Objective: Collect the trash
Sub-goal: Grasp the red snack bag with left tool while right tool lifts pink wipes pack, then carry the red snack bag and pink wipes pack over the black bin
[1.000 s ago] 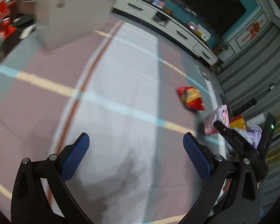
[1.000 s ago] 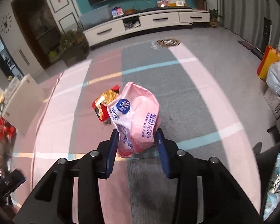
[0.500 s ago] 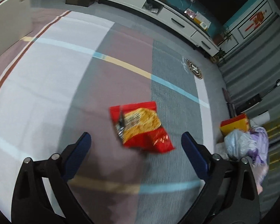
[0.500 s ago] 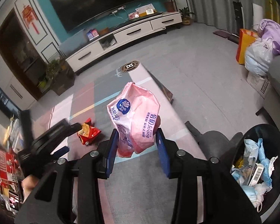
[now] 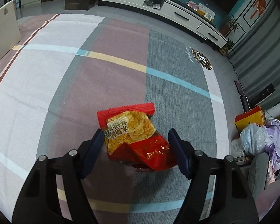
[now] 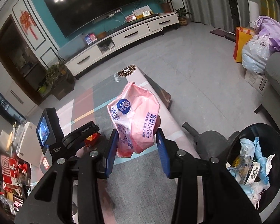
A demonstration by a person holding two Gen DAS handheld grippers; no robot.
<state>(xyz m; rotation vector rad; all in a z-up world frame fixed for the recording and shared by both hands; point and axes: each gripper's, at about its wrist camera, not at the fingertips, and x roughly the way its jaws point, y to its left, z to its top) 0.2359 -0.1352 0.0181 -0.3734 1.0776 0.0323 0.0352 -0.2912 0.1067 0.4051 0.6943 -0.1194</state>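
striped carpet (image 5: pixel 121 65) filled the left wrist view, with a white tv cabinet (image 5: pixel 158 5) along the far wall. on it lay a red snack packet (image 5: pixel 134 136), not yet picked up; the left gripper (image 5: pixel 135 149) pointed steeply down over it, and its jaws had just been closing, the packet between them, the left pad at its edge, the right just clear. in the right wrist view, over the same carpet (image 6: pixel 149 168), the right gripper (image 6: pixel 137 145) angled downward, clamped narrow on a pink wrapper (image 6: pixel 136 115) held in the air. a black bin (image 6: pixel 261 158) of trash stood near on the right, so both pieces remained to be dropped in.
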